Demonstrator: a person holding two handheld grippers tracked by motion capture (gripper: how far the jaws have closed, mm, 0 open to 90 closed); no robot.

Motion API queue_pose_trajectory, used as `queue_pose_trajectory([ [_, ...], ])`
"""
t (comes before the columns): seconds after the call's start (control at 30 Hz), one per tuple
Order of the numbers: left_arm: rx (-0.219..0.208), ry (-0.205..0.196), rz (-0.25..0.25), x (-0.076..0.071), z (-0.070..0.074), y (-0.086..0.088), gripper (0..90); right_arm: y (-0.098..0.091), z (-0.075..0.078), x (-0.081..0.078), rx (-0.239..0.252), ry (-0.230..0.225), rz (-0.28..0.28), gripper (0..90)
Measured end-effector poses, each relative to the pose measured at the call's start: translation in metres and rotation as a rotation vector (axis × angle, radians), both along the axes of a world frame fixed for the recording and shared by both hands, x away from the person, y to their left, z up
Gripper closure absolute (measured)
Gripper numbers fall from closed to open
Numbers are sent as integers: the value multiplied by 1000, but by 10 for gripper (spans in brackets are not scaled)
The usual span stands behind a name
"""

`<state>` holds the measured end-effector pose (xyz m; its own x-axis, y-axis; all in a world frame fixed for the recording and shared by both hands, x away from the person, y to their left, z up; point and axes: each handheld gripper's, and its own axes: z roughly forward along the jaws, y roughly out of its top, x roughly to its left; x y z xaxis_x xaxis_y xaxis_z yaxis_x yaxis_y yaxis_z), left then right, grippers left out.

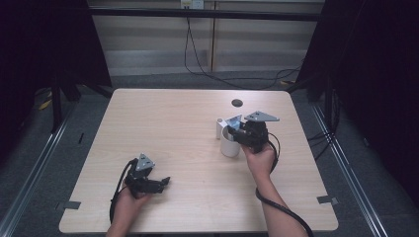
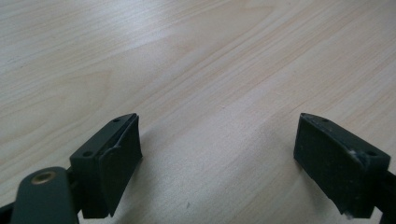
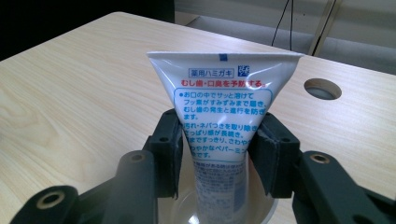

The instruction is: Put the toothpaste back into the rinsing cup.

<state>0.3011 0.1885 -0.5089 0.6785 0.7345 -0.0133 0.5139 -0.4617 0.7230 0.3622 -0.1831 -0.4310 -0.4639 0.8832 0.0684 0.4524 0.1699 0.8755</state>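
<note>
A white toothpaste tube (image 3: 222, 88) with blue and red print stands crimped end up in a white cup (image 3: 184, 207). In the high view the cup (image 1: 230, 146) sits right of the table's centre with the tube (image 1: 221, 127) rising from it. My right gripper (image 3: 218, 128) reaches in from the right, its pads (image 3: 173, 144) close beside the tube's two edges; the tube looks flat and unsqueezed, resting in the cup. Near the front left of the table my left gripper (image 1: 164, 181) lies low over bare wood. Its jaws stand wide apart with nothing between them (image 2: 219, 140).
The wooden table (image 1: 173, 123) has a round cable hole (image 1: 237, 102) behind the cup. Dark curtains flank both sides, and cables run along the floor past the far edge. Tape marks sit at the front corners (image 1: 327, 200).
</note>
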Motion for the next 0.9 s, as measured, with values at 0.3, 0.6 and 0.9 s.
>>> queue_pose_trajectory([
  [0.3, -3, 0, 2, 0, 0, 0, 146, -1, -2, -2, -7, 5, 8, 556],
  [0.6, 0, 0, 0, 0, 0, 0, 146, -3, -2, -4, 0, 9, 11, 547],
  [0.9, 4, 0, -2, 0, 0, 0, 146, -8, -3, -9, -2, 9, 12, 541],
])
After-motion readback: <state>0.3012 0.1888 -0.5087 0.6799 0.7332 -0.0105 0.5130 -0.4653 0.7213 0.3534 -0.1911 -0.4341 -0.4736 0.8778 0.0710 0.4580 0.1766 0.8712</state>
